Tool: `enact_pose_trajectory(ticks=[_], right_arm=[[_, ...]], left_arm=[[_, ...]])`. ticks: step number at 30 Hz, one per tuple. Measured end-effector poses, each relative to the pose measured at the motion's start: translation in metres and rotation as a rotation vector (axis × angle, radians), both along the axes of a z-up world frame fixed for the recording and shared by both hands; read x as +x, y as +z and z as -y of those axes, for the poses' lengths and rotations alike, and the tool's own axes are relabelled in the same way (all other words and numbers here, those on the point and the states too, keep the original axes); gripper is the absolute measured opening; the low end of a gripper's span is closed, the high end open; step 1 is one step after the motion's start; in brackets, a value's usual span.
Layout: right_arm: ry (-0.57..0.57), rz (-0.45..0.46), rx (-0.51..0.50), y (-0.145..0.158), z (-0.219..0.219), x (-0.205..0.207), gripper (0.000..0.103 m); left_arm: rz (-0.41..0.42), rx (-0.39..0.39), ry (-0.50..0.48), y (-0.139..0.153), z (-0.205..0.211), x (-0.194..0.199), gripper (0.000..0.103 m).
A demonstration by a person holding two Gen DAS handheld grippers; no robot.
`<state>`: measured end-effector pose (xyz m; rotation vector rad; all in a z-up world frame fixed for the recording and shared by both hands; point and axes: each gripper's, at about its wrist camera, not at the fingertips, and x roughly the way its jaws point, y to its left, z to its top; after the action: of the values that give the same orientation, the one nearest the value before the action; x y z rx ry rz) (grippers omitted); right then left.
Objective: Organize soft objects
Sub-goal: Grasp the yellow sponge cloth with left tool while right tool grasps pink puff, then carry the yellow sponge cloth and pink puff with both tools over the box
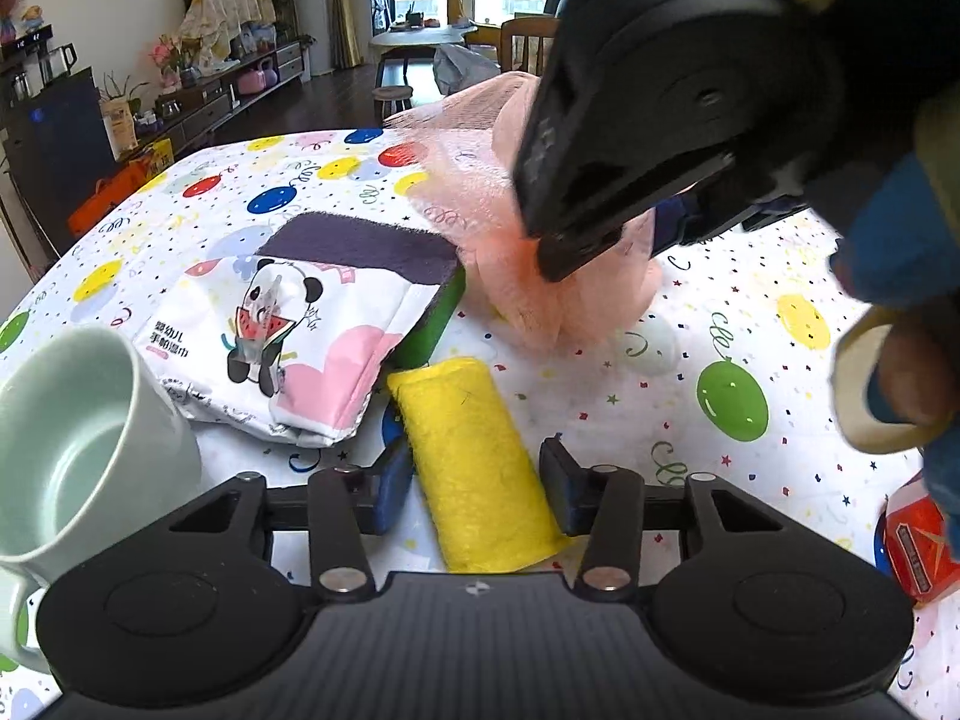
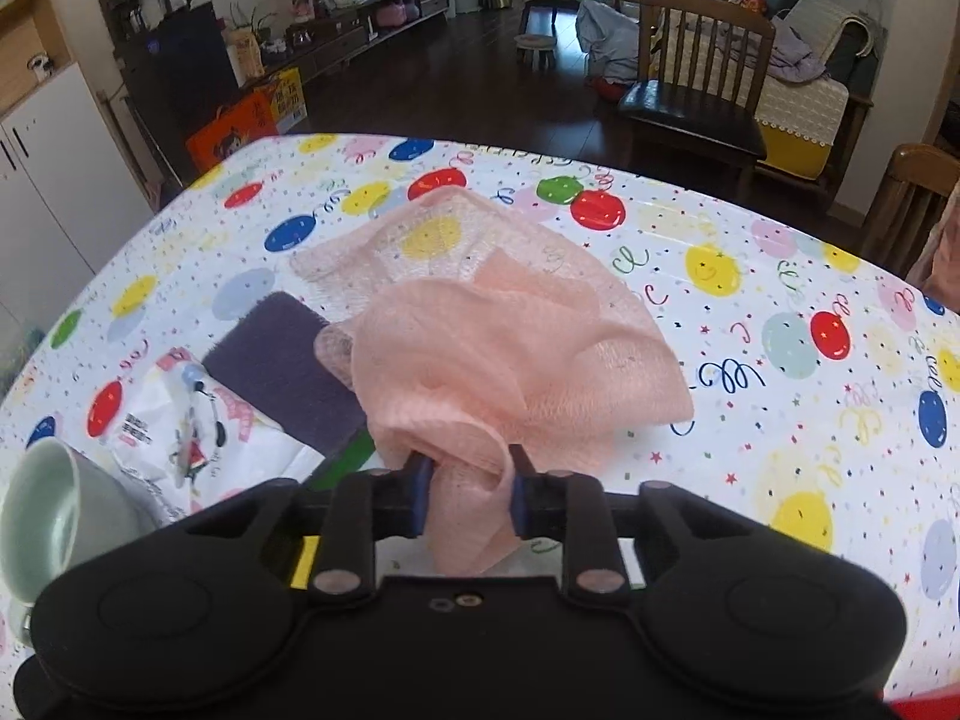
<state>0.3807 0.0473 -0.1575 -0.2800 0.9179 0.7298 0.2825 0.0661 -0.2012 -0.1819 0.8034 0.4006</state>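
Pink mesh cloth (image 2: 480,354) grasped; yellow towel roll (image 1: 480,468) straddled.
My right hand-held gripper (image 2: 468,495) clenches the cloth; left hand-held gripper (image 1: 474,480) released around the roll. Worktop (image 2: 750,420) open toward 2 o'clock.

I see a pale green mug (image 1: 84,426) at the lower left of my left view, tipped on its side on a white tablecloth with bright balloons (image 1: 732,396), and a red packet (image 1: 915,546) pokes in at the lower right edge. In the top right of my right view a dark wooden chair (image 2: 699,72) stands on the dark floor past the table, and an orange box (image 2: 231,129) sits on the floor in the upper left. A small round stool (image 2: 537,45) stands near the top middle, in front of the big windows.
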Motion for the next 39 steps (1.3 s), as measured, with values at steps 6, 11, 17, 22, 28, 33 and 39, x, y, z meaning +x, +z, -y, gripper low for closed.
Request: enact_pose_trajectory(ticks=[6,11,17,22,28,33,39], right_arm=[[-0.022,0.041,0.031,0.017,0.010,-0.017,0.008],[-0.022,0.059,0.065,0.034,0.021,-0.039,0.007],[-0.025,0.088,0.103,0.059,0.039,-0.067,0.007],[-0.043,0.099,0.140,0.078,0.059,-0.086,0.007],[-0.045,0.116,0.172,0.103,0.087,-0.118,0.007],[-0.054,0.126,0.211,0.126,0.117,-0.144,0.007],[-0.083,0.139,0.265,0.147,0.156,-0.168,0.007]], left_arm=[[-0.003,-0.009,-0.010,0.002,0.001,-0.007,0.040],[0.009,-0.006,-0.031,0.008,0.004,-0.015,0.039],[0.036,-0.023,-0.045,0.024,0.004,-0.031,0.035],[0.053,-0.038,-0.091,0.033,0.007,-0.043,0.033],[0.088,-0.054,-0.111,0.051,0.005,-0.062,0.033],[0.126,-0.085,-0.133,0.074,0.003,-0.081,0.033],[0.183,-0.110,-0.187,0.107,0.013,-0.099,0.033]])
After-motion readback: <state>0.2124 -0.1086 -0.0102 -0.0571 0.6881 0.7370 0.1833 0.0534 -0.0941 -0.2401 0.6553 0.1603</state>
